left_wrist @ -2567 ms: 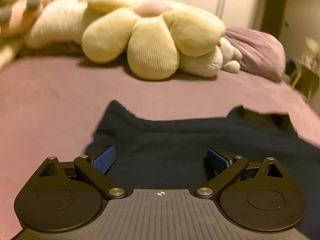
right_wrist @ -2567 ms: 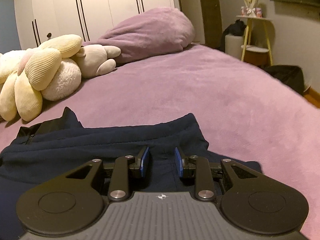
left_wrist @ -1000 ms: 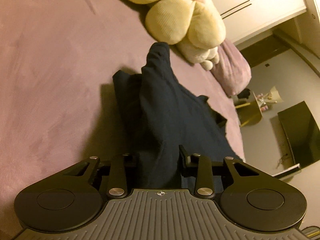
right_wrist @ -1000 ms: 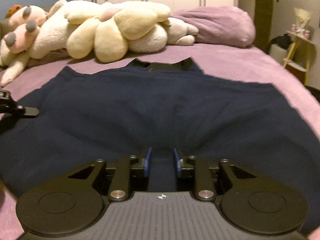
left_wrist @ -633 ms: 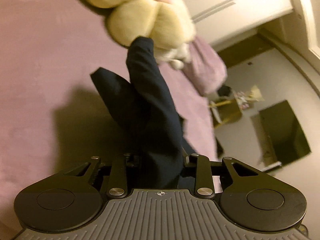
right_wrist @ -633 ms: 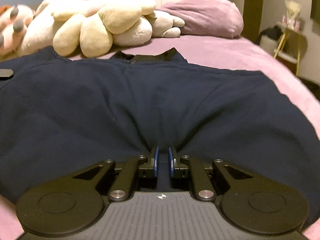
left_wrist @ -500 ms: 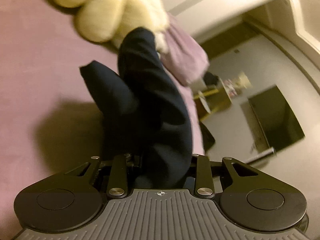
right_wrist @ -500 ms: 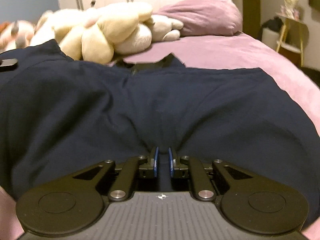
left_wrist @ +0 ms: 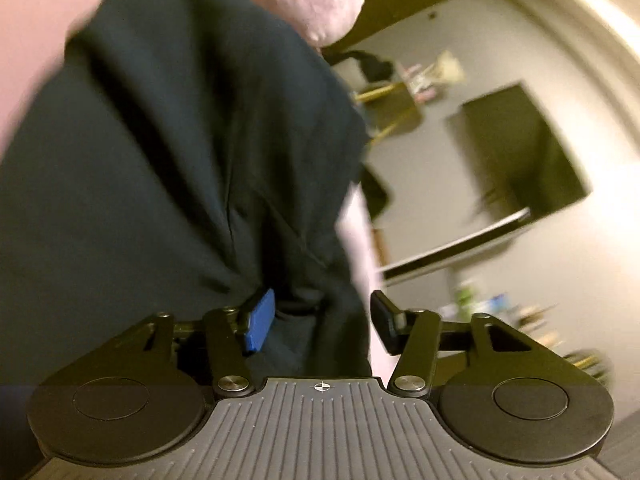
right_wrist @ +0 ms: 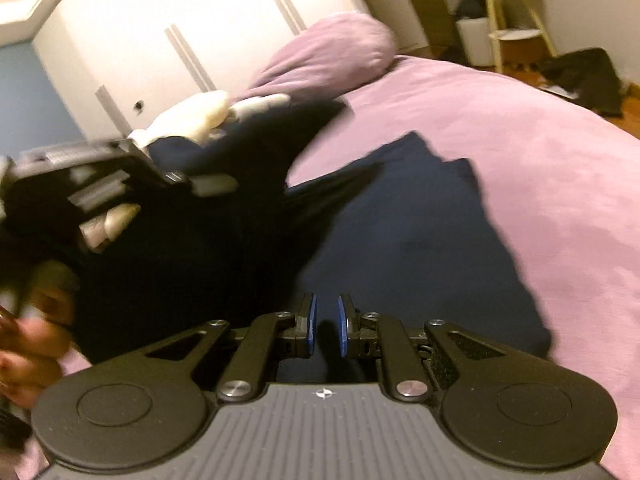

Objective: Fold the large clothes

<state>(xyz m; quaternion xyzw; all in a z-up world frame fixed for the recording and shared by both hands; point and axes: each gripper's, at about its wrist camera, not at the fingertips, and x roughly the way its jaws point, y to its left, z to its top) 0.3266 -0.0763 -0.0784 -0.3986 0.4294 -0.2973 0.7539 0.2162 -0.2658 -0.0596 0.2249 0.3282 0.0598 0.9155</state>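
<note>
Left gripper (left_wrist: 322,322): fingers spread wide, navy garment (left_wrist: 180,168) bunched loosely between them, draped over the left blue pad (left_wrist: 260,320), clear of the right finger. Right gripper (right_wrist: 325,330): fingers nearly together, narrow gap, a dark fold of garment (right_wrist: 420,248) sits in that gap; actual pinch, cannot tell. Garment's left half is lifted, its right half lies flat on the purple bedspread (right_wrist: 540,168). Purple pillow (right_wrist: 328,52) at far end. Frames blurred.
</note>
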